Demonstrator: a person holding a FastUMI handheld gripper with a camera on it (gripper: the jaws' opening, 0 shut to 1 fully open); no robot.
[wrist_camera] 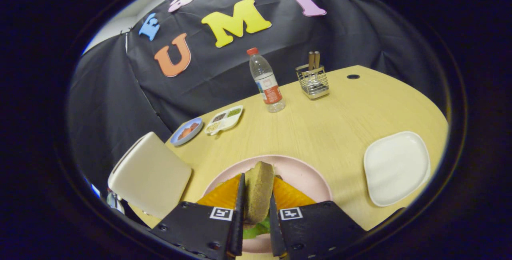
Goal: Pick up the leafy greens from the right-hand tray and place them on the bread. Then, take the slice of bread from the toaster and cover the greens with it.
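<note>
Gripper view: the gripper (256, 212) is clenching a bread slice (258, 194) on edge between both fingers, hanging directly over the leafy greens (256, 230) on the pink plate (304, 174).

1. The gripper (256, 212) has two matte black, wedge-shaped finger blocks.
2. Each block carries a white square tag with a black pattern.
3. Small dark screws dot the blocks' lower faces.

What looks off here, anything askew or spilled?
Nothing spilled. The claw is shut on the brown bread slice, held on edge above the green leaves on the pink round plate. The clear plastic bottle stands upright.
</note>
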